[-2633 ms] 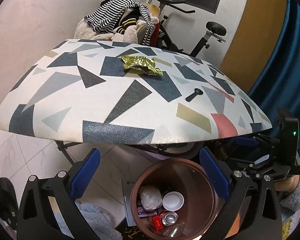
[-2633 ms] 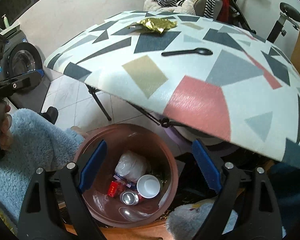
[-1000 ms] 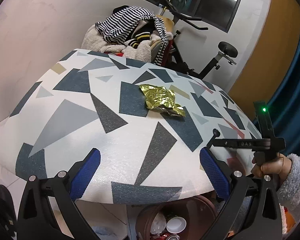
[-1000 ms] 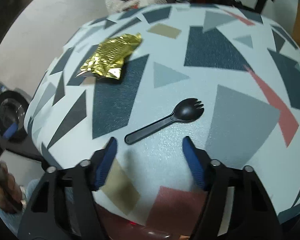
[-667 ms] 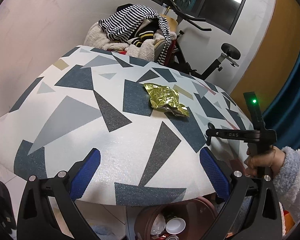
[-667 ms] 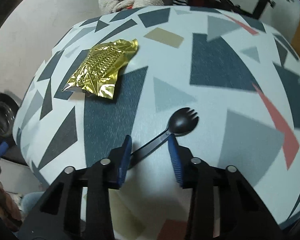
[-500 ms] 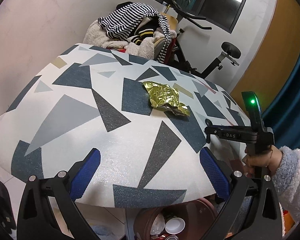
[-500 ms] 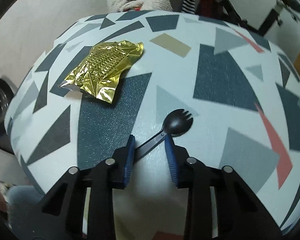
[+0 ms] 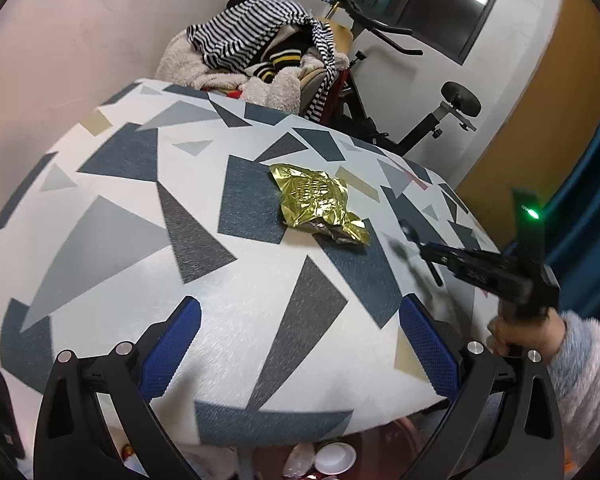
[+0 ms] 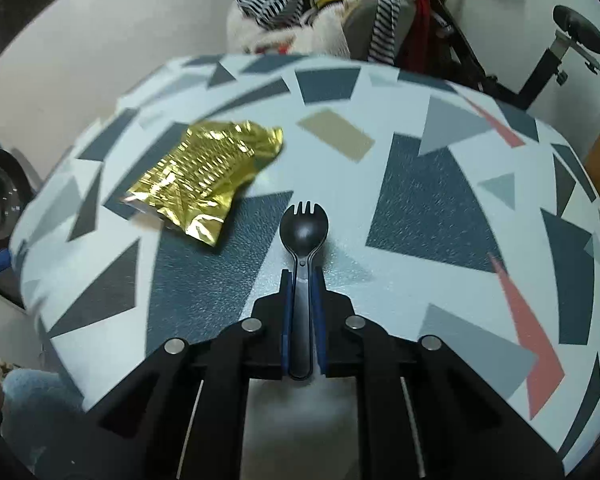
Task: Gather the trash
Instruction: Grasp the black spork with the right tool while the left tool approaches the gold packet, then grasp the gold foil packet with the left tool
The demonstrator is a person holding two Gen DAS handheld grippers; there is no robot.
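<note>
Black spork pinched by its handle in right gripper, long axis straight ahead along the fingers, tined head toward the frame's upper centre, low over counter. Gold foil wrapper flat on the counter at centre left, beside the spork's head, apart from it. Left gripper spread wide and holding nothing at lower frame, wrapper ahead of it, nearer than the right.

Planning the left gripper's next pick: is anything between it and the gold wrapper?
Nothing visible: only bare patterned tabletop lies between the open left gripper and the gold wrapper.
</note>
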